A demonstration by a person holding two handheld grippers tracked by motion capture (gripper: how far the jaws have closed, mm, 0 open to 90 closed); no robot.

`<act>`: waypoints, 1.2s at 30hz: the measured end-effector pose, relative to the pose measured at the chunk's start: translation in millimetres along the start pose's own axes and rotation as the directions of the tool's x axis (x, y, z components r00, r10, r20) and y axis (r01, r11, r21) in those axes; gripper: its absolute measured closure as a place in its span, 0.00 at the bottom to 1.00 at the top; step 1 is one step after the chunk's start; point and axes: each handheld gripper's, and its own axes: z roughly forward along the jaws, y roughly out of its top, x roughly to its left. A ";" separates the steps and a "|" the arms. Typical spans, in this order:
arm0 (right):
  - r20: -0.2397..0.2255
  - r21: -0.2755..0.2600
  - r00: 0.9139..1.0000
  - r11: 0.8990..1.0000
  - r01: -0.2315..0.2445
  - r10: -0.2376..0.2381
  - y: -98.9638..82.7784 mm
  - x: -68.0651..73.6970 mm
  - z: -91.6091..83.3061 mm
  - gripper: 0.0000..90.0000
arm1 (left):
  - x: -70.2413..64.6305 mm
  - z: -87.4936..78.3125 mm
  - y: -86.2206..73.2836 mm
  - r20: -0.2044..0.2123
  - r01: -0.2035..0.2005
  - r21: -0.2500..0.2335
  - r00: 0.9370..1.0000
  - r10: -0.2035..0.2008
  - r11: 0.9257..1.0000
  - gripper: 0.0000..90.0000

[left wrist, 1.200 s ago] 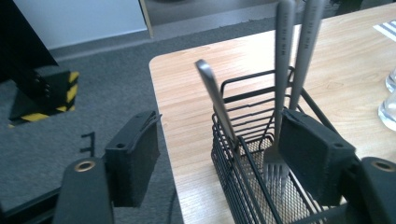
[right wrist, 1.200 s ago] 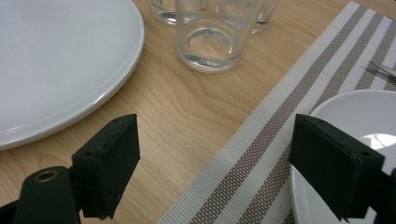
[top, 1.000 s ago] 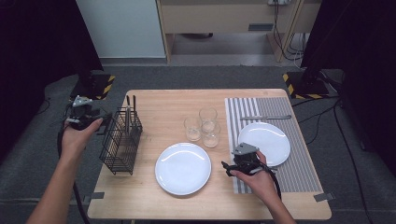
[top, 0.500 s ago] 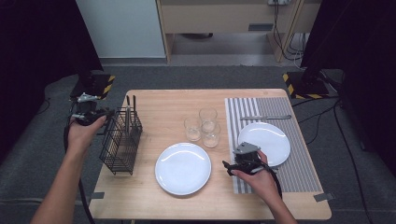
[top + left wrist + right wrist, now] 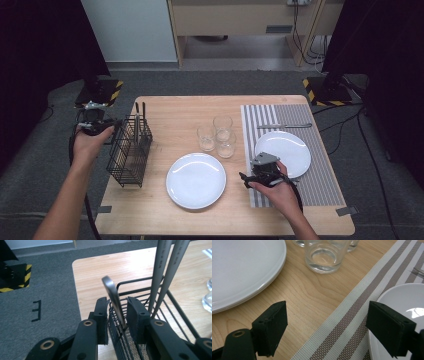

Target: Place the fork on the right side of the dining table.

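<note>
1. The wire basket (image 5: 131, 150) stands on the table (image 5: 170, 107), at its left edge.
2. Utensils (image 5: 139, 124) stand upright in the basket's far end.
3. Right of the basket lies a plate (image 5: 195, 180), with three glasses (image 5: 217, 136) just behind it.
4. Farther right of the basket lies the placemat (image 5: 320, 175), bearing a second plate (image 5: 286, 150) and, behind that, a knife (image 5: 284, 126).

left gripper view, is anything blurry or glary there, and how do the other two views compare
Left gripper view: the two grey handles at upper right look soft, and the metal utensil handle between the jaws catches a bright sheen. Right gripper view: sharp on the placemat, with glare on the white plate. High view: evenly lit table, very dark surroundings at both sides.
</note>
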 end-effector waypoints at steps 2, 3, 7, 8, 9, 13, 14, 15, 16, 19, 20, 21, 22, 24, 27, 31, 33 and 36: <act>-0.002 -0.001 1.000 1.000 0.000 0.000 0.4 0.0 -0.4 0.19 | -1.4 0.2 -0.4 0.010 -0.006 0.000 1.000 0.006 1.000 0.80; -0.001 -0.002 1.000 1.000 -0.002 0.002 0.5 0.1 -0.6 0.19 | -2.2 0.6 -0.5 0.009 -0.012 0.002 1.000 0.012 1.000 0.81; -0.002 -0.001 1.000 1.000 0.005 -0.005 0.3 -0.3 -1.3 0.19 | -4.4 1.9 0.6 0.005 -0.028 -0.015 1.000 0.028 1.000 0.87; 0.001 -0.003 1.000 1.000 0.002 -0.002 0.1 -0.3 -1.3 0.19 | -4.8 2.1 1.1 0.010 -0.028 -0.018 1.000 0.028 0.999 0.88; 0.001 -0.003 1.000 1.000 0.002 -0.002 0.1 -0.3 -1.3 0.19 | -5.5 2.3 1.5 0.014 -0.029 -0.022 0.999 0.030 0.999 0.88; -0.001 0.002 1.000 1.000 -0.003 0.003 -0.3 -1.7 -1.8 0.19 | -12.2 3.4 3.8 0.035 -0.062 -0.042 0.997 0.064 0.997 0.93; -0.001 0.002 1.000 1.000 -0.003 0.003 -0.3 -1.7 -1.8 0.19 | -13.9 3.9 4.2 0.046 -0.071 -0.048 0.996 0.073 0.996 0.93; -0.001 0.002 1.000 1.000 -0.001 0.001 -0.4 -1.7 -1.8 0.19 | -16.0 4.3 5.1 0.058 -0.090 -0.057 0.994 0.093 0.994 0.93; -0.003 0.003 1.000 1.000 0.000 0.000 -0.4 -1.6 -1.8 0.19 | -17.3 4.4 5.3 0.071 -0.090 -0.056 0.993 0.094 0.994 0.94; -0.005 0.002 1.000 1.000 0.002 -0.002 -0.3 -1.6 -2.0 0.19 | -20.4 3.5 6.4 0.093 -0.114 -0.064 0.988 0.119 0.991 0.96; -0.004 0.002 1.000 1.000 -0.001 0.001 -0.3 -1.6 -2.1 0.19 | -21.4 2.4 6.8 0.097 -0.123 -0.073 0.987 0.129 0.990 0.96; -0.002 0.000 1.000 1.000 -0.005 0.005 -0.2 -1.5 -2.4 0.19 | -22.6 0.8 7.4 0.087 -0.144 -0.074 0.985 0.150 0.987 0.96; -0.002 0.000 1.000 1.000 -0.005 0.005 -0.2 -1.5 -2.4 0.19 | -23.2 -0.3 8.0 0.083 -0.156 -0.076 0.983 0.163 0.985 0.96; -0.005 0.002 1.000 1.000 0.000 0.000 0.2 -1.1 -2.6 0.19 | -22.9 -4.4 9.3 0.080 -0.163 -0.083 0.982 0.170 0.983 0.96; -0.009 0.007 1.000 1.000 0.020 -0.020 0.5 0.2 -2.6 0.18 | -22.5 -13.6 12.2 0.087 -0.182 -0.097 0.978 0.191 0.978 0.96; -0.012 0.004 0.999 0.999 0.037 -0.037 1.0 1.1 -2.8 0.13 | -24.4 -25.8 17.9 0.100 -0.221 -0.120 0.967 0.233 0.968 0.96; -0.015 -0.002 0.999 0.999 0.040 -0.040 1.3 1.1 -3.1 0.12 | -24.8 -31.5 21.5 0.105 -0.230 -0.132 0.964 0.245 0.964 0.96; -0.021 -0.007 0.999 0.999 0.047 -0.047 1.7 1.4 -3.2 0.10 | -24.7 -37.9 25.9 0.112 -0.253 -0.136 0.957 0.269 0.958 0.96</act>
